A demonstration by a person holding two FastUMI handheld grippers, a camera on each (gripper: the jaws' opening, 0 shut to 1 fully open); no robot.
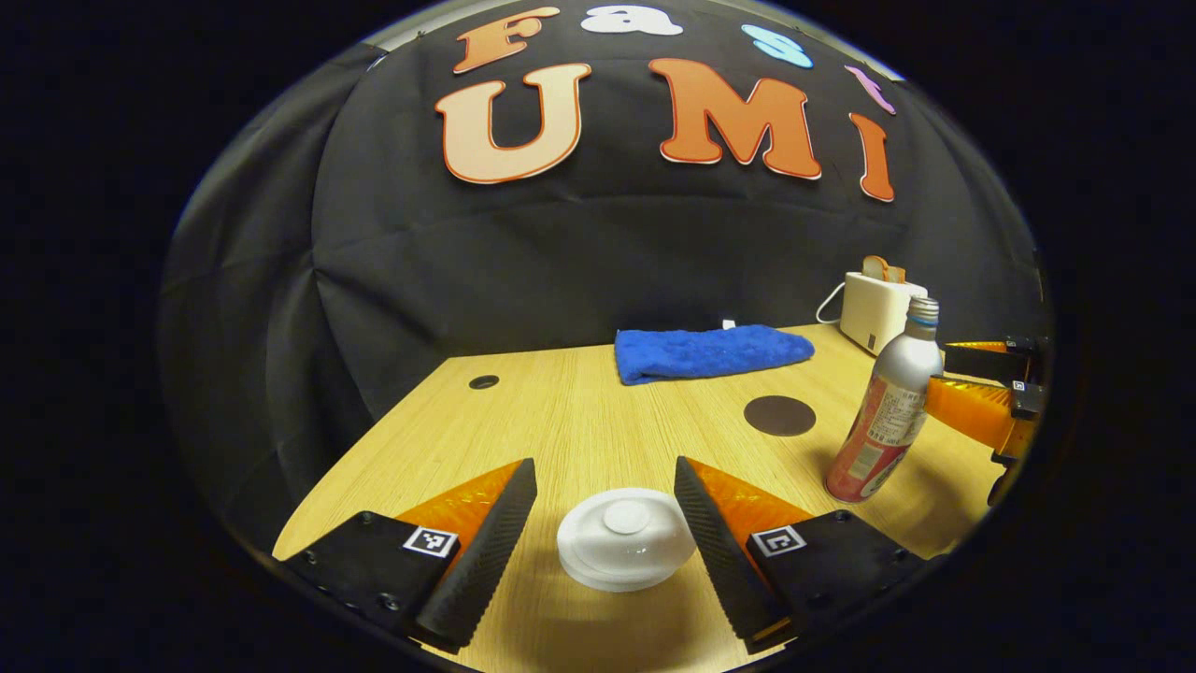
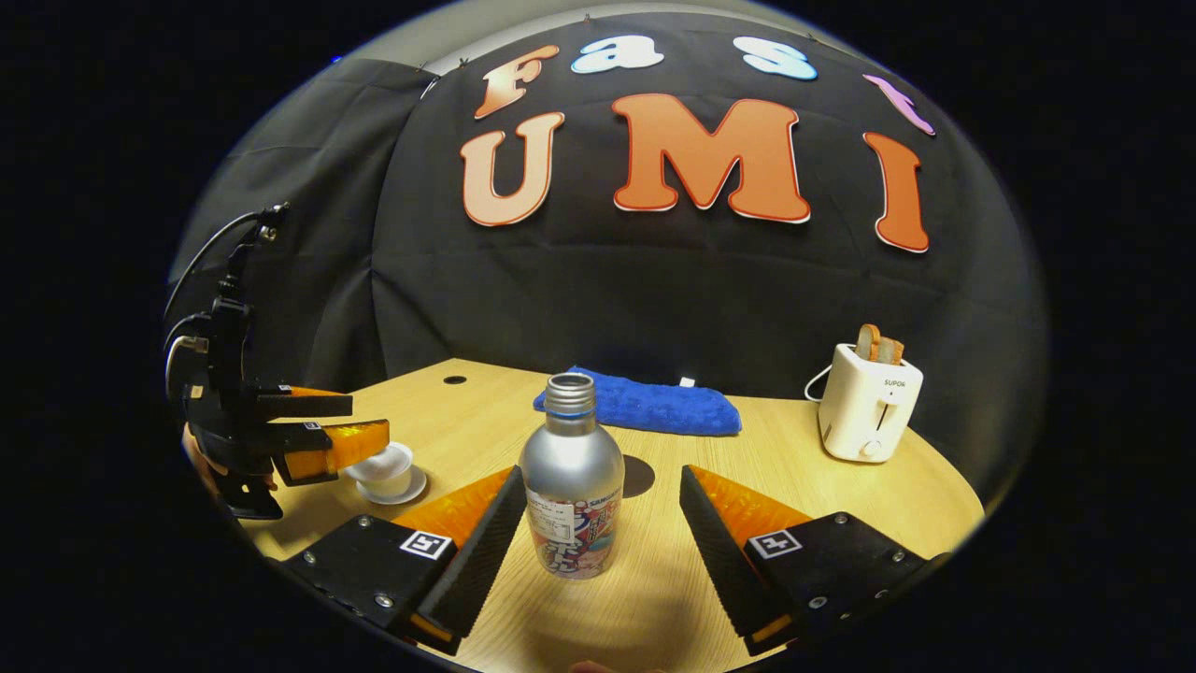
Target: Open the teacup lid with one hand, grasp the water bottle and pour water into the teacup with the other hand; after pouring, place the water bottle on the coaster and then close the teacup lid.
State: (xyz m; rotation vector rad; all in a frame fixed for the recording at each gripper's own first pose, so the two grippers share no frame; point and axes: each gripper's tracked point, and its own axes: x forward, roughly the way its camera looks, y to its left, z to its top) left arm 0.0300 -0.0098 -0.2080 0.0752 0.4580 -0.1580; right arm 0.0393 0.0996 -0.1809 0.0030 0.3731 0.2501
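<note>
A white teacup with its lid [image 1: 626, 535] on stands on a saucer between the open fingers of my left gripper [image 1: 605, 467], which do not touch it. From the right gripper view the teacup [image 2: 386, 470] sits under the left gripper [image 2: 367, 419] at the far left. The silver water bottle [image 2: 572, 477], with a printed label and a threaded neck, stands upright between the open fingers of my right gripper [image 2: 603, 470], with a gap on each side. In the left gripper view the bottle [image 1: 888, 411] has the right gripper [image 1: 946, 372] behind it. A dark round coaster [image 1: 780, 415] lies bare beyond the bottle.
A folded blue cloth [image 1: 710, 352] lies at the back of the wooden table [image 1: 561, 421]. A white toaster [image 2: 864, 402] with bread in it stands at the back right, its cord behind it. A small round hole [image 1: 483, 381] marks the table's far left.
</note>
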